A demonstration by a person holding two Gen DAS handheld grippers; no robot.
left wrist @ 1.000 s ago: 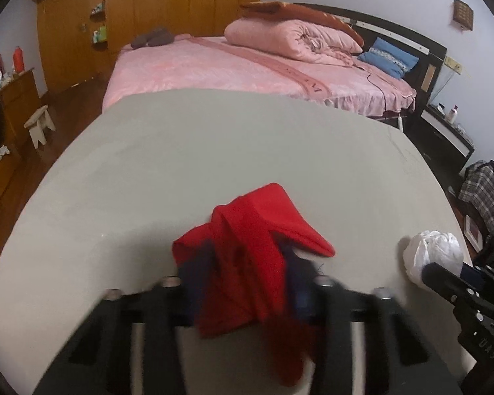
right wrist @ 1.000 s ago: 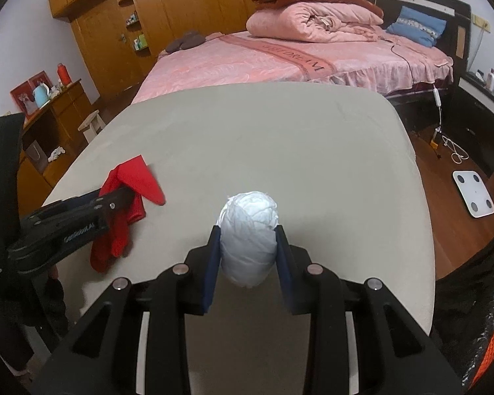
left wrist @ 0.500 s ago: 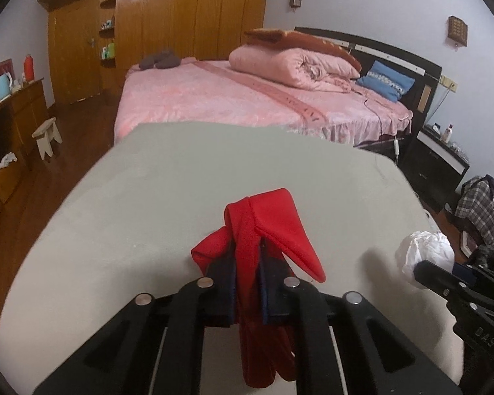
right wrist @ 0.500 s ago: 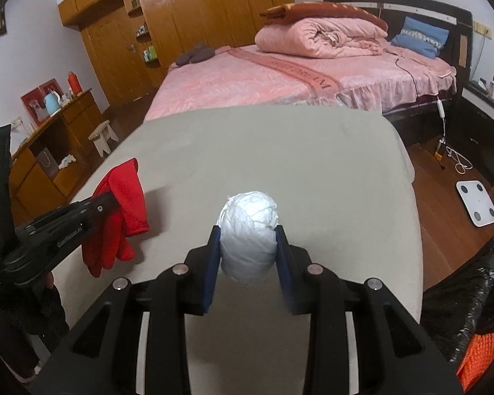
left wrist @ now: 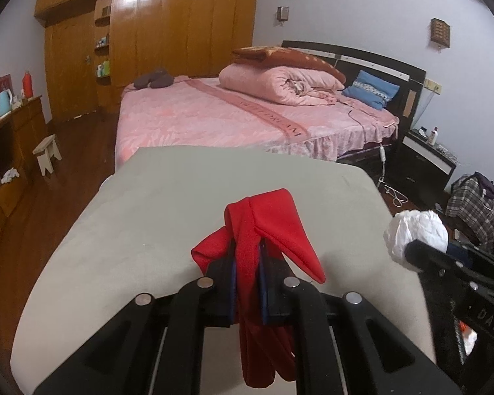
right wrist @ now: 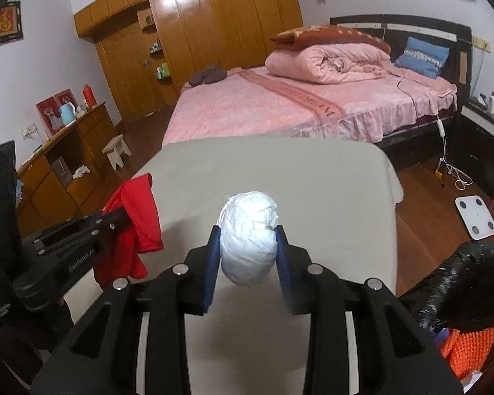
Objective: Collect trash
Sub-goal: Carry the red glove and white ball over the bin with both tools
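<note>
My left gripper (left wrist: 246, 256) is shut on a red cloth (left wrist: 273, 227) and holds it up above the grey table (left wrist: 181, 197); the cloth hangs down between the fingers. It also shows in the right wrist view (right wrist: 138, 217) at the left. My right gripper (right wrist: 248, 233) is shut on a white crumpled paper ball (right wrist: 248, 237), held above the table (right wrist: 313, 177). The ball also shows at the right of the left wrist view (left wrist: 415, 230).
A black trash bag (right wrist: 457, 279) with an orange net under it stands at the lower right beside the table. A pink bed (left wrist: 230, 115) lies beyond the table. A wooden dresser (right wrist: 59, 164) and stool (right wrist: 117, 151) stand left. A white scale (right wrist: 476, 212) lies on the floor at the right.
My left gripper closed on the red cloth and lifted it off the table. My right gripper also rose with the paper ball; both views now look from higher.
</note>
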